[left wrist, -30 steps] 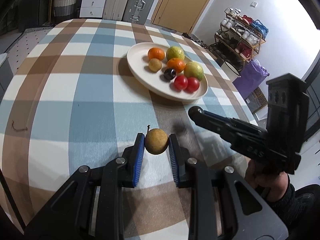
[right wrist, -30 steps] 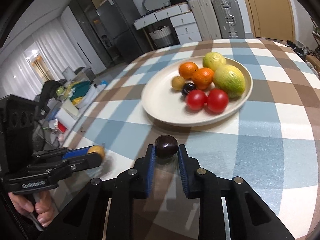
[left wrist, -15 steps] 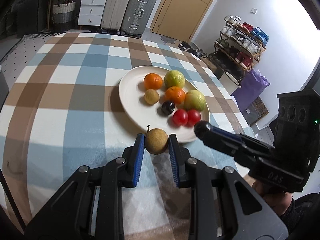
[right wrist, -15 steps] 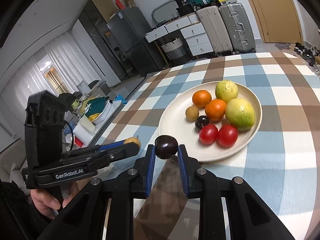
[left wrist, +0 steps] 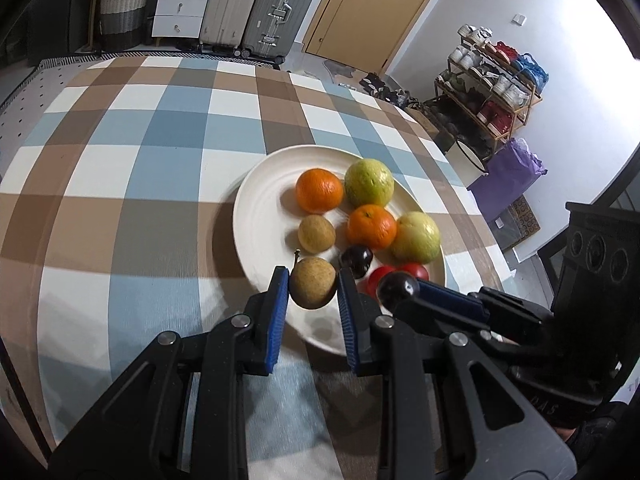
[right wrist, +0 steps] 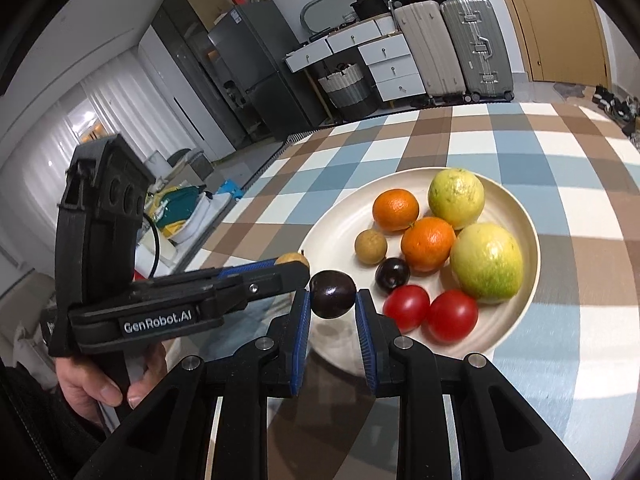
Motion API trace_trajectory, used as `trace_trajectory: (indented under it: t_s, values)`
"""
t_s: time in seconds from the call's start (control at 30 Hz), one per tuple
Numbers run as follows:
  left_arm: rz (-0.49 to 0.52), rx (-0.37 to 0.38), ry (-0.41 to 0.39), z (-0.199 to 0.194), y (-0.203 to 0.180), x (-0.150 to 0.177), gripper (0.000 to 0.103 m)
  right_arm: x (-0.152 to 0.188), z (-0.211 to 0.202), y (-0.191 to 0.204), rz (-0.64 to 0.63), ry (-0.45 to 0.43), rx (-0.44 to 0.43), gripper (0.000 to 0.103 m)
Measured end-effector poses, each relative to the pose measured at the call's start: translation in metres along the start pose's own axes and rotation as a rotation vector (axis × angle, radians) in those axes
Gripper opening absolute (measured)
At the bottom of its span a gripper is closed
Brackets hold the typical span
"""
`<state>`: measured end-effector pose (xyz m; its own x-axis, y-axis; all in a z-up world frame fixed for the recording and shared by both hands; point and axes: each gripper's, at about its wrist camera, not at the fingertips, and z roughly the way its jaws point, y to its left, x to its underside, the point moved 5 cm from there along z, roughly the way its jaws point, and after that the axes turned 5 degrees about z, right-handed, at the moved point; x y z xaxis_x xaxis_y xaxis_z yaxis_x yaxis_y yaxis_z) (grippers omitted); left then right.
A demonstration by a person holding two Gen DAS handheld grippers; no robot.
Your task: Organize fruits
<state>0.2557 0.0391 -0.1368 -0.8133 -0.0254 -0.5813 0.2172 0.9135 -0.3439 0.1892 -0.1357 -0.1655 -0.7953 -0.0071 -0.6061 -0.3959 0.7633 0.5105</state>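
Note:
My left gripper (left wrist: pixel 313 286) is shut on a small tan round fruit (left wrist: pixel 312 282) with a short stem, held over the near rim of the cream plate (left wrist: pixel 260 208). My right gripper (right wrist: pixel 332 300) is shut on a dark plum (right wrist: pixel 332 294) just above the plate's (right wrist: pixel 516 208) near left rim. In the left wrist view the right gripper (left wrist: pixel 400 286) comes in from the right with the plum at its tip. The plate holds two oranges (left wrist: pixel 319 191), two green-yellow fruits (left wrist: pixel 369 182), a tan fruit (left wrist: pixel 316 233), a dark plum (left wrist: pixel 356 259) and two tomatoes (right wrist: pixel 430 312).
The plate sits on a table with a blue, brown and white checked cloth (left wrist: pixel 132 168). Suitcases (left wrist: pixel 260 8) and white drawers (left wrist: pixel 176 4) stand beyond the far edge, a shoe rack (left wrist: pixel 492 88) to the right. A hand (right wrist: pixel 100 380) holds the left gripper's handle.
Both grippers have carried their fruit toward the plate, from the cloth in front of it to above its near rim. They have come close beside each other.

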Motion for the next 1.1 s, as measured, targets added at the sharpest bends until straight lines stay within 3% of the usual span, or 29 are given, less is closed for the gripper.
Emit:
trace_trajectory:
  t_s: [0.5,0.67,1.1]
  values:
    - [-0.003,0.014,0.029,0.023,0.005,-0.014,0.021,-0.007,0.019,-0.008,-0.033,0.034,0.055,0.024]
    - [-0.014,0.004,0.026,0.018,0.006,-0.012,0.022,-0.009,0.01,-0.01,-0.015,-0.003,0.045,0.045]
    - [0.027,-0.046,-0.03,-0.022,-0.011,0.004,0.022,-0.006,-0.031,-0.005,-0.005,-0.109,0.061,0.049]
